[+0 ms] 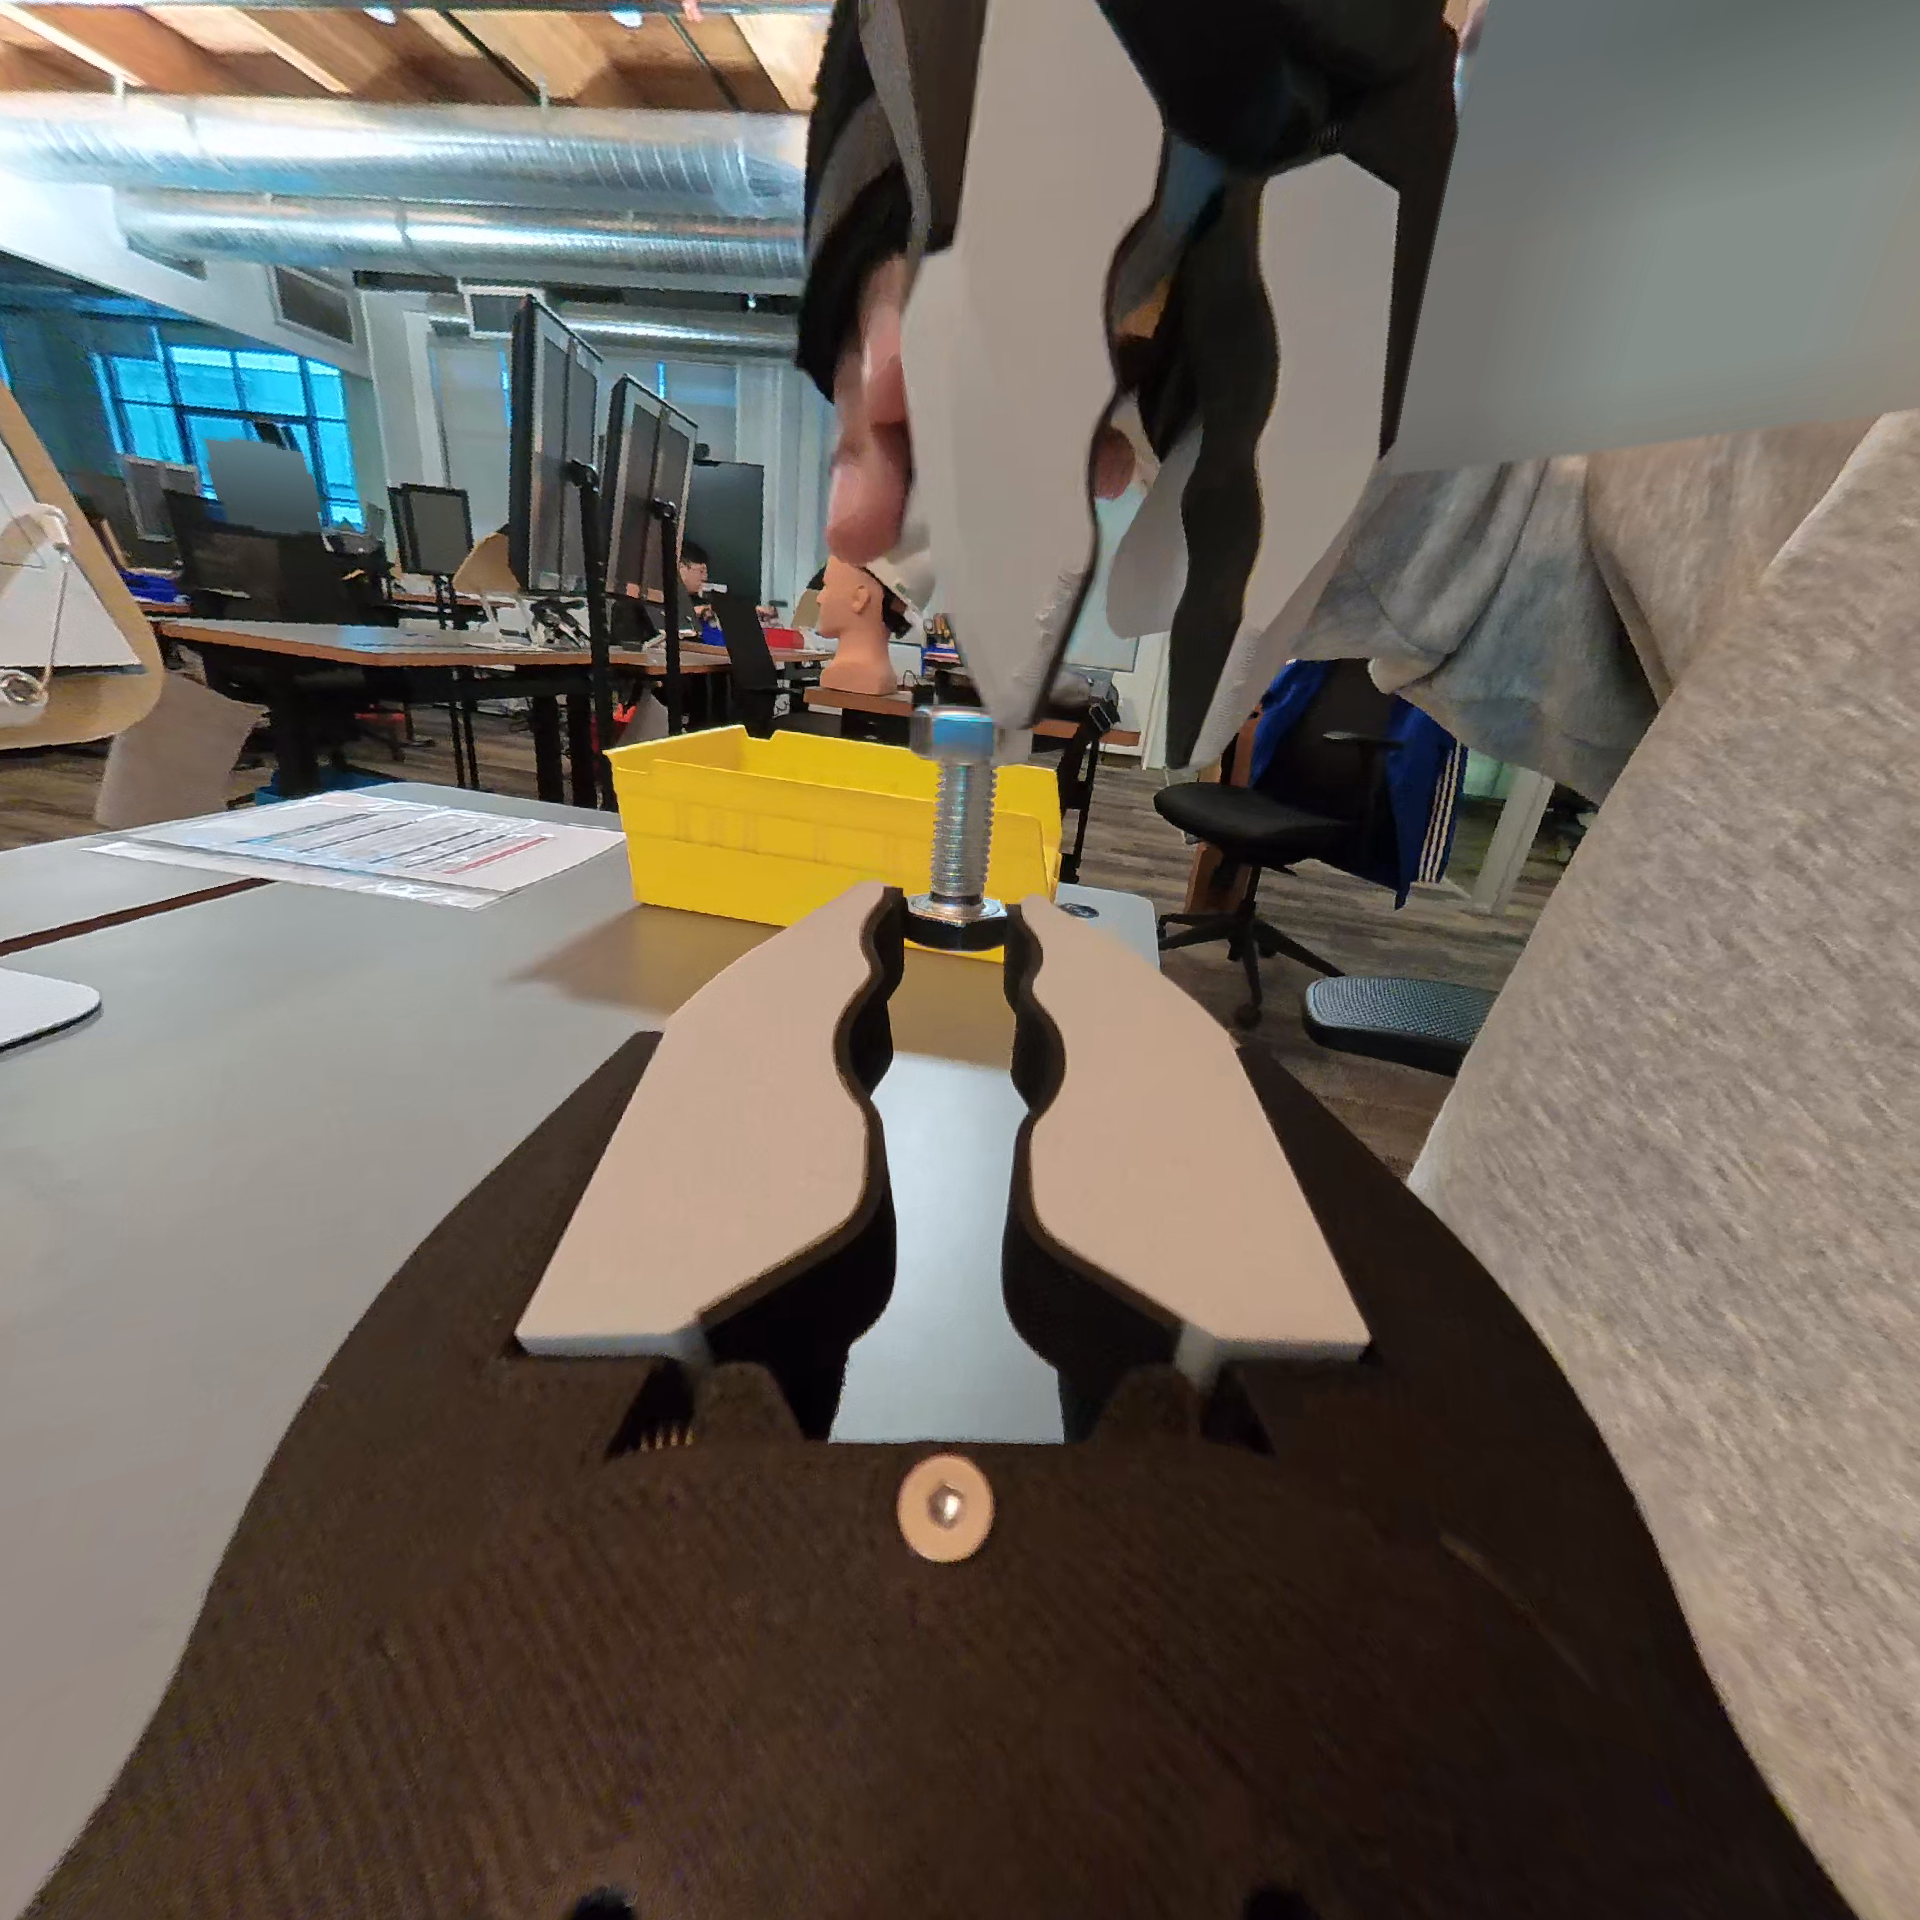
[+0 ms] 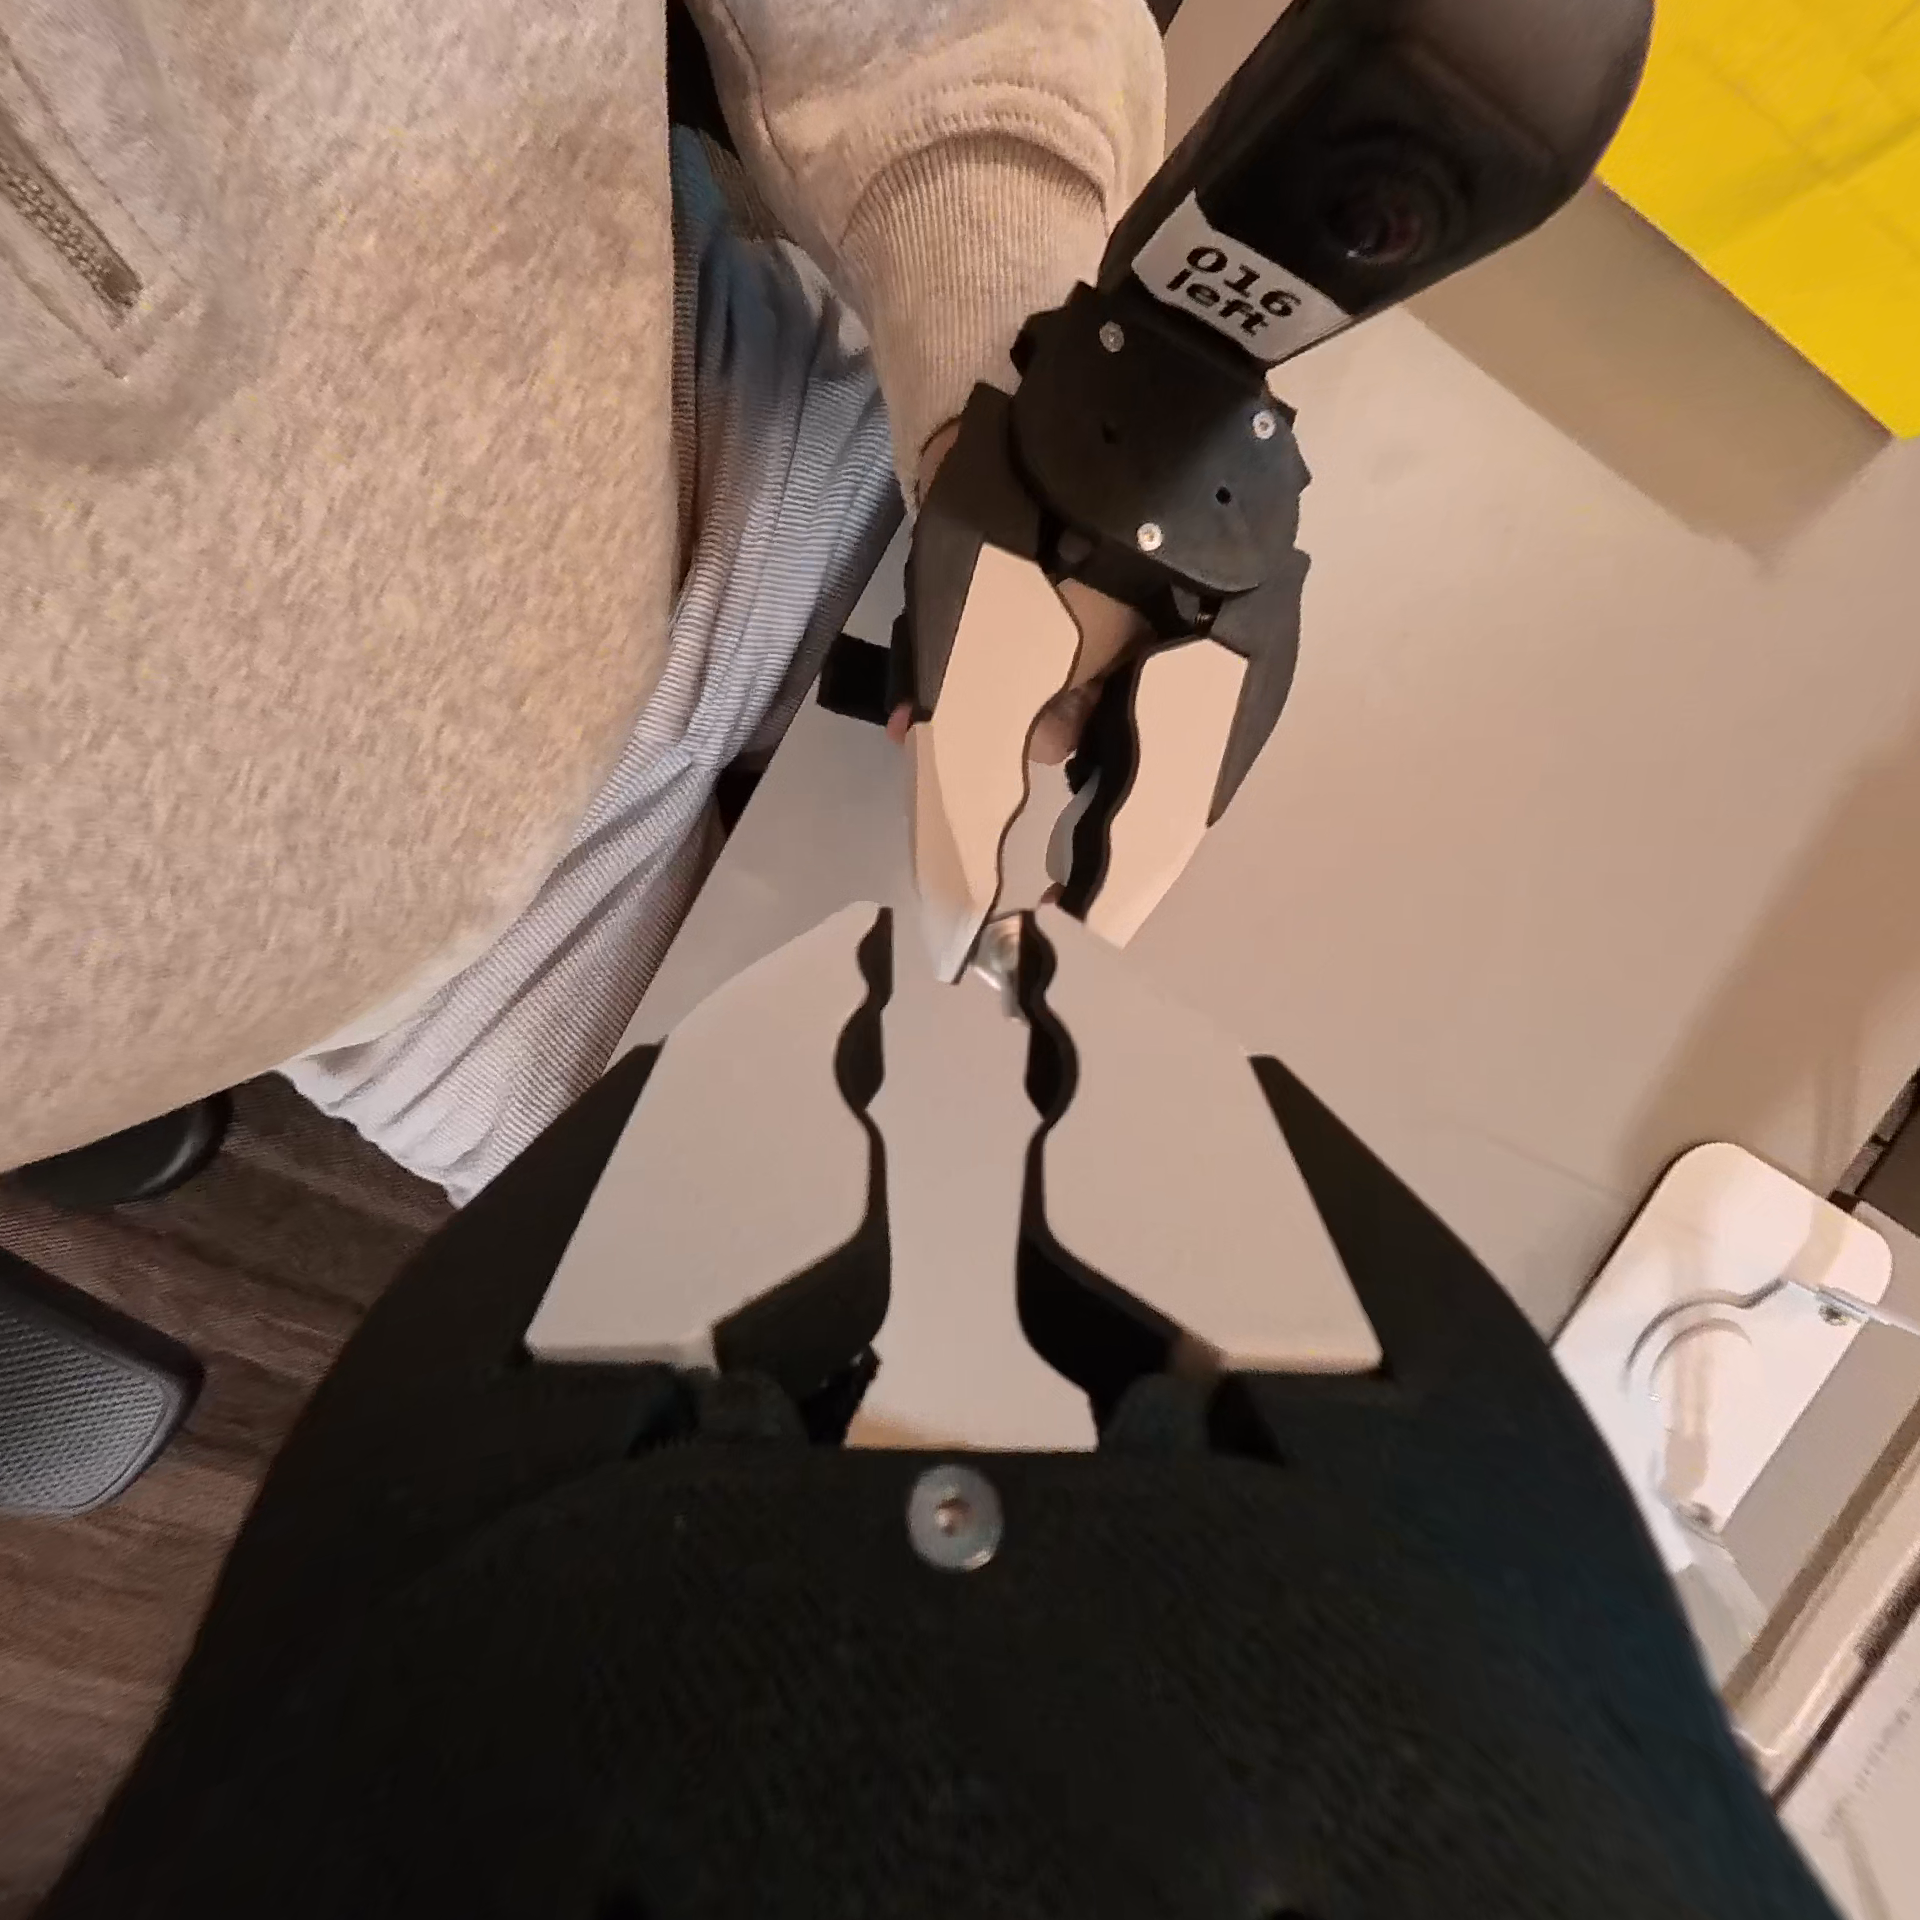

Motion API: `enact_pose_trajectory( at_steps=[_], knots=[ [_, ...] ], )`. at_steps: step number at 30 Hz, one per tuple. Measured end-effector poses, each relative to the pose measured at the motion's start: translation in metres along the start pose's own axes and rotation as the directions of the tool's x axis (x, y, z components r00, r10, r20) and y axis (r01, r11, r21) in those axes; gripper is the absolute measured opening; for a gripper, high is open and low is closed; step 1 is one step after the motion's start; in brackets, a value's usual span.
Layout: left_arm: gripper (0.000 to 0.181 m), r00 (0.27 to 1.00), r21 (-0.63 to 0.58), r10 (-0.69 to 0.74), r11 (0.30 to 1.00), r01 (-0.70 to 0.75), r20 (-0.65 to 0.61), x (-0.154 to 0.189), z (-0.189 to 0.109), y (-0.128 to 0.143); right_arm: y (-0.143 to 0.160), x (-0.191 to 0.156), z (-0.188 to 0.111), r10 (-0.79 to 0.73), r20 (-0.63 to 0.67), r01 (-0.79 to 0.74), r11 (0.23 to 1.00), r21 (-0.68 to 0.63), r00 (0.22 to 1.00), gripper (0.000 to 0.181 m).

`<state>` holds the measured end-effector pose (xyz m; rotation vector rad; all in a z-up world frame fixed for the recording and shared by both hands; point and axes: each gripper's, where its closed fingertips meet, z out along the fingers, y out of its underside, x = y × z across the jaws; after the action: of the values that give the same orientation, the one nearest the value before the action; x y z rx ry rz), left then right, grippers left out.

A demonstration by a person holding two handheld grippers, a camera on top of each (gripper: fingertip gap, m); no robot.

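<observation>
Left wrist view. We log our left tongs closed on a hex nut at their tips, near the frame's centre. A threaded bolt stands upright in that nut, above the grey counter. At 12 o'clock the right tongs come down from above, tips on the bolt head; whether they clamp it or merely touch, we cannot tell. A yellow bin sits just behind the bolt, partly hidden by it. A laminated sheet lies at 10 o'clock. A grey sleeve fills 3 o'clock, blocking the room that side. Monitors stand far behind.

Right wrist view. We look down on the bolt head at centre. The right tongs have one tip against the head, with a clear gap between their tips. The left tongs reach in from 12 o'clock. A beige sweater covers 10 o'clock. A white stand base rests at 4 o'clock, and the bin's yellow corner shows at 1 o'clock.
</observation>
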<state>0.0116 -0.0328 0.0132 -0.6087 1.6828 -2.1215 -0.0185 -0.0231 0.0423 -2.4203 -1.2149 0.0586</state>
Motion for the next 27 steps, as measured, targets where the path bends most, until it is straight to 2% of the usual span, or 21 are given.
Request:
enact_pose_trajectory(
  at_steps=[8,13,22,27],
  knots=[
    [0.02,1.0,0.009,0.006,1.0,-0.006,-0.007,0.003,0.0,-0.002,0.02,0.005,0.003,0.03,-0.016,-0.032,0.996,-0.083,0.999,0.031],
    [0.02,1.0,0.017,-0.005,1.0,0.005,-0.006,0.002,0.0,-0.003,0.026,0.004,0.0,0.061,-0.009,-0.062,0.993,-0.104,0.998,0.03],
    [0.019,0.998,0.056,-0.034,0.998,0.037,-0.046,0.007,-0.002,-0.008,0.022,0.01,0.003,0.012,-0.053,-0.017,0.995,-0.098,0.999,0.028],
    [0.019,0.997,0.07,-0.049,0.996,0.053,-0.062,0.008,-0.003,-0.011,0.015,0.011,-0.006,0.001,-0.07,-0.006,0.998,-0.068,0.998,0.027]
  ],
)
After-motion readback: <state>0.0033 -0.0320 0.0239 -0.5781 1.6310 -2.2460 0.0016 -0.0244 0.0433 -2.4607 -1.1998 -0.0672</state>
